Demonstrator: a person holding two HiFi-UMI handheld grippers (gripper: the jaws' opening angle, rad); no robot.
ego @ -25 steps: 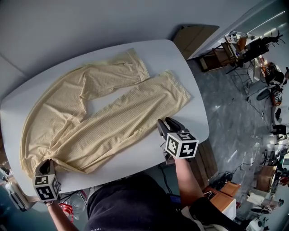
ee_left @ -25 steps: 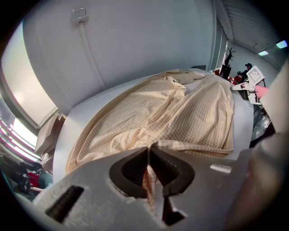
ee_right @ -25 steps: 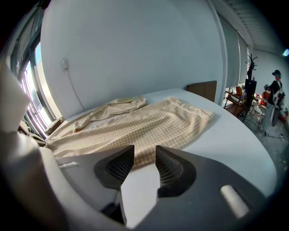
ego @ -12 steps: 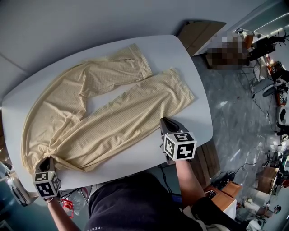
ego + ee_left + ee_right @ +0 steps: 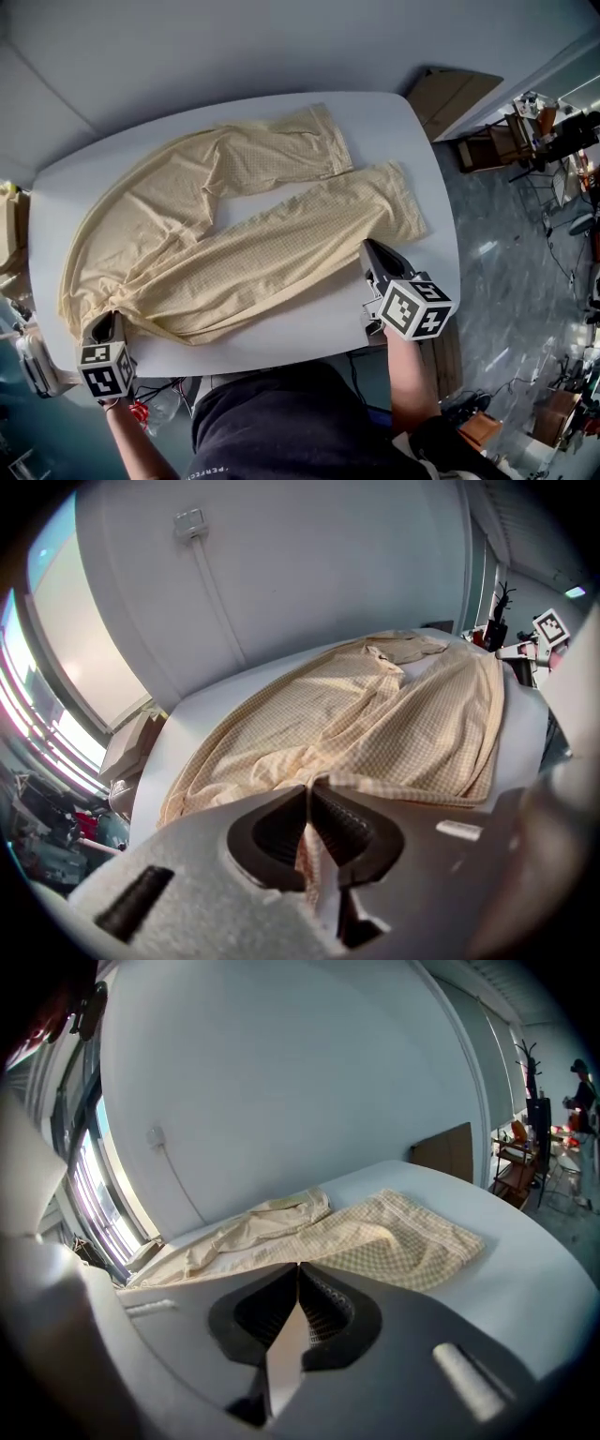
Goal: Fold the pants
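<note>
Two grippers hold the pants on the table: the left gripper clamps the waist at lower left, and the right gripper is pinched shut on the near leg's edge. Lift evenly, keeping the fabric taut.

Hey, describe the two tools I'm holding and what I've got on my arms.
The left tool and the right tool each have a grey tapering body, black ribbed pads and a white cube printed with black square markers. No cables show. The person wears a dark top; the forearms are unsleeved.
</note>
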